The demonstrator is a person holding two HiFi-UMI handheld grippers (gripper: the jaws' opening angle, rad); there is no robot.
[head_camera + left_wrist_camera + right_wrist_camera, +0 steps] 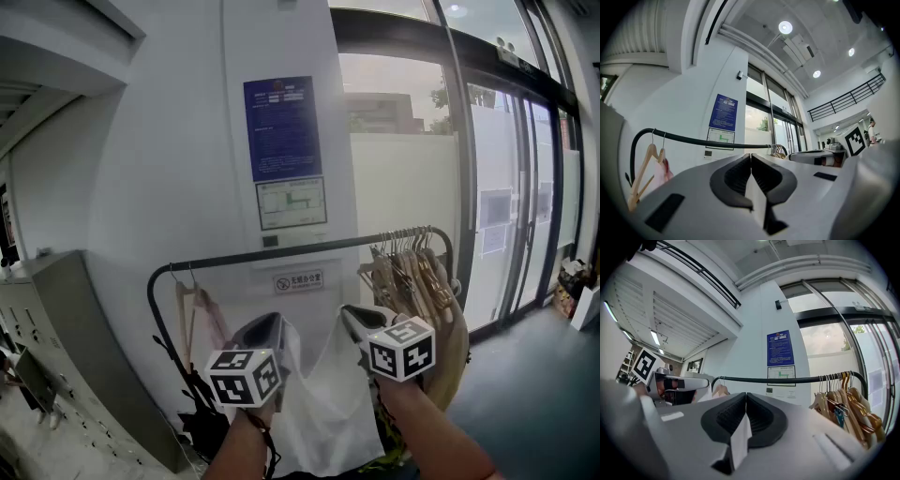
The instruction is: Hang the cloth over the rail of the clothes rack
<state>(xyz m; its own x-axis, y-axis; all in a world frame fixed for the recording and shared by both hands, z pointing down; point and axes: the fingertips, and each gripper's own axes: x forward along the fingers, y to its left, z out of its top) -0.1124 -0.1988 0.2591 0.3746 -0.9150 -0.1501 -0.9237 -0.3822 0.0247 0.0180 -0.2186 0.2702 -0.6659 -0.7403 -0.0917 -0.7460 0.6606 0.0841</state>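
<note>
A white cloth (pixel 323 398) hangs stretched between my two grippers, below and in front of the black rail (pixel 281 251) of the clothes rack. My left gripper (pixel 267 330) is shut on the cloth's left corner; a white strip of cloth (pixel 757 201) shows between its jaws. My right gripper (pixel 354 319) is shut on the right corner, where the cloth (pixel 739 439) pokes out of the closed jaws. The rail (pixel 708 140) crosses above the jaws in the left gripper view, and the rail (pixel 787 379) does the same in the right gripper view.
Several wooden hangers (pixel 412 272) crowd the rail's right end. A hanger with a pink garment (pixel 202 314) hangs at its left end. A white wall with a blue notice (pixel 281 128) stands behind. Glass doors (pixel 511 206) are to the right, grey lockers (pixel 66 337) at left.
</note>
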